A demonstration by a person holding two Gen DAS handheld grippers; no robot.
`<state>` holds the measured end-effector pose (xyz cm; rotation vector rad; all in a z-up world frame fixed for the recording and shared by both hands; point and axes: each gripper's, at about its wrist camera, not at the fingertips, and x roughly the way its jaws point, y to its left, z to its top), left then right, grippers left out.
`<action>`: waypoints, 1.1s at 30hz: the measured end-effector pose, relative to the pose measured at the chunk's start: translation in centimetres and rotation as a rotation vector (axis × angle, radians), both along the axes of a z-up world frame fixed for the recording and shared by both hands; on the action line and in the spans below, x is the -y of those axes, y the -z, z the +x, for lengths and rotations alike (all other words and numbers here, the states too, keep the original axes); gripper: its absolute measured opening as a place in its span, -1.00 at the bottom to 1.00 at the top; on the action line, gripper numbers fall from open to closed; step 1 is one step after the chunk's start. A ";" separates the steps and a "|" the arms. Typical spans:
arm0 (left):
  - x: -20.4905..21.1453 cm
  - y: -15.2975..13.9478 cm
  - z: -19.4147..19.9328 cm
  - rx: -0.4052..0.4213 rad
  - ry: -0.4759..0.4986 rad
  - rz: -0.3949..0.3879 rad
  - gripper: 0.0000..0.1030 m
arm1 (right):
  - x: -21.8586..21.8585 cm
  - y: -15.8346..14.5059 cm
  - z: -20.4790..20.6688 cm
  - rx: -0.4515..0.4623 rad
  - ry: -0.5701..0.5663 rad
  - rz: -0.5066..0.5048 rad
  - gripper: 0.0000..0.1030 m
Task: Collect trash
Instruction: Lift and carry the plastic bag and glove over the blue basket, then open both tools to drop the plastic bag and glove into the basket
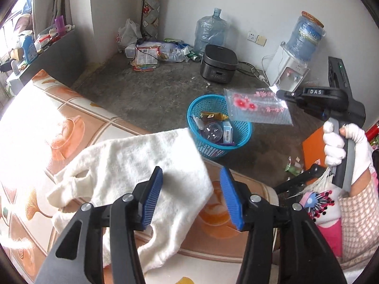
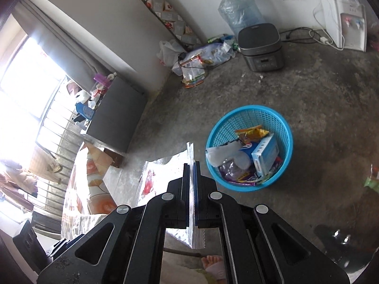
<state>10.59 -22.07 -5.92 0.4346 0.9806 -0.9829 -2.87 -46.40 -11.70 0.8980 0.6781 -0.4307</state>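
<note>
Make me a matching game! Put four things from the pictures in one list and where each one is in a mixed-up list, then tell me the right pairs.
Things:
1. plastic bag with red flowers
2. white cloth
3. blue basket
4. rice cooker

Places:
A. on the floor near the wall, beside the big water bottle
B. on the floor, holding wrappers and a small box
C. pinched in the right gripper
D. lying on the patterned cover in front of the open left gripper

Pairs: 1-C, 2-D, 3-B, 4-A
</note>
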 end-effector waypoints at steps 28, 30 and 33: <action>24.9 0.8 4.8 -0.127 0.181 -0.189 -0.83 | 9.7 6.8 0.2 -0.126 0.320 0.017 -0.97; 27.2 2.4 5.1 -0.143 0.182 -0.166 -0.76 | 10.6 7.9 1.0 -0.128 0.327 0.039 -0.96; 29.6 5.3 5.7 -0.142 0.162 -0.096 -0.11 | 12.2 10.6 2.2 -0.118 0.338 0.083 -0.80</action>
